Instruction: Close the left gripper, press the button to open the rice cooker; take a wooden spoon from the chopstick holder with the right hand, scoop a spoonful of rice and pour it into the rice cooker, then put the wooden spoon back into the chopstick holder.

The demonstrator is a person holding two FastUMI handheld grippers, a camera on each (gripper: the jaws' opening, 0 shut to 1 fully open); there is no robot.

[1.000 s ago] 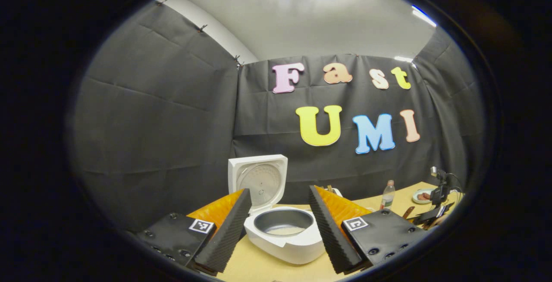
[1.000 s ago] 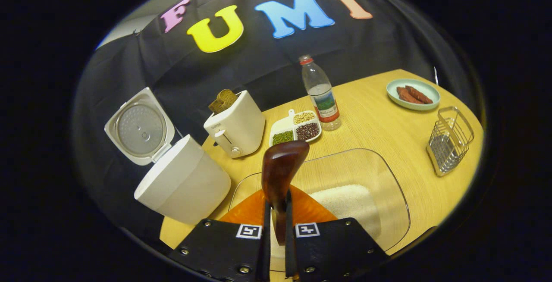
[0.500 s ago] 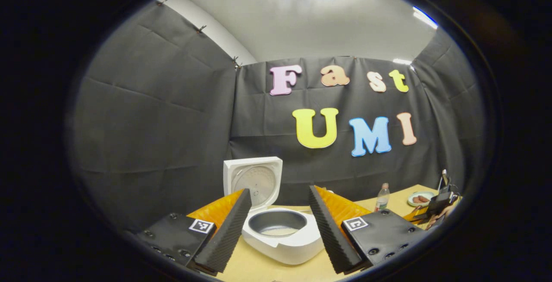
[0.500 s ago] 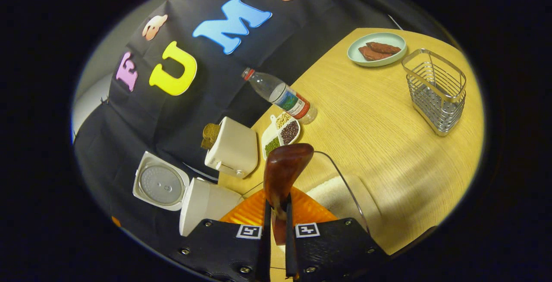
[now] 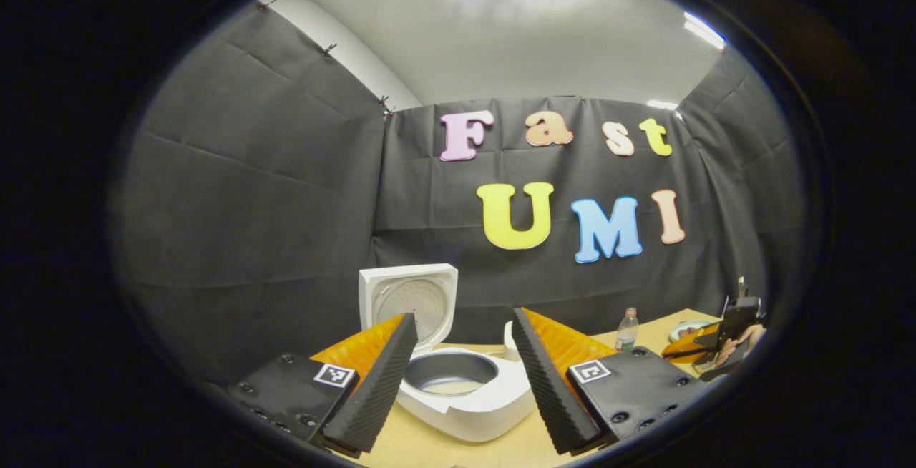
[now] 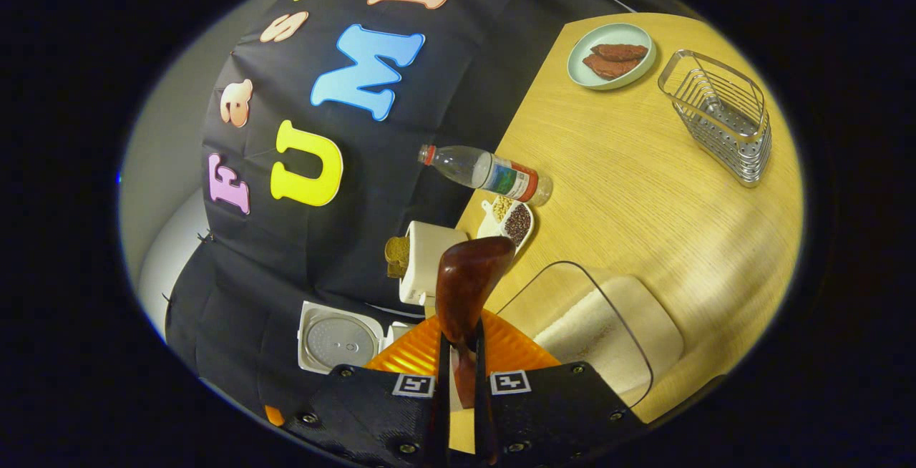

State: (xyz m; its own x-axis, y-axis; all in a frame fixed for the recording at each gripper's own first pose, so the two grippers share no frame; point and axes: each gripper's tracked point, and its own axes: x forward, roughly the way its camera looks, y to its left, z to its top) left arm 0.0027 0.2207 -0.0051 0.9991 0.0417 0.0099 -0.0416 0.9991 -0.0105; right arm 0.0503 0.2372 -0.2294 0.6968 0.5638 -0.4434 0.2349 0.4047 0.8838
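Note:
The white rice cooker [image 5: 465, 400] stands open with its lid [image 5: 408, 298] upright and a little rice in the bottom of its grey pot. My left gripper [image 5: 463, 315] is open just in front of it, one finger on each side of the pot, touching nothing. My right gripper [image 6: 459, 345] is shut on the handle of the dark wooden spoon [image 6: 469, 278], whose bowl points forward over the clear rice container [image 6: 597, 325]. The right gripper view is rolled strongly to one side. The empty wire chopstick holder [image 6: 719, 114] stands far off on the table.
On the wooden table [image 6: 644, 203] are a white toaster [image 6: 426, 260] holding bread, a divided bean dish [image 6: 512, 219], a water bottle [image 6: 490, 173] and a pale plate [image 6: 608, 60] of brown food. A hand holds the right gripper [image 5: 715, 346] at the right of the left gripper view.
The right gripper has rolled further with the spoon still in it, so the table and cooker swing round in its view. The left gripper has drifted slightly and stays open.

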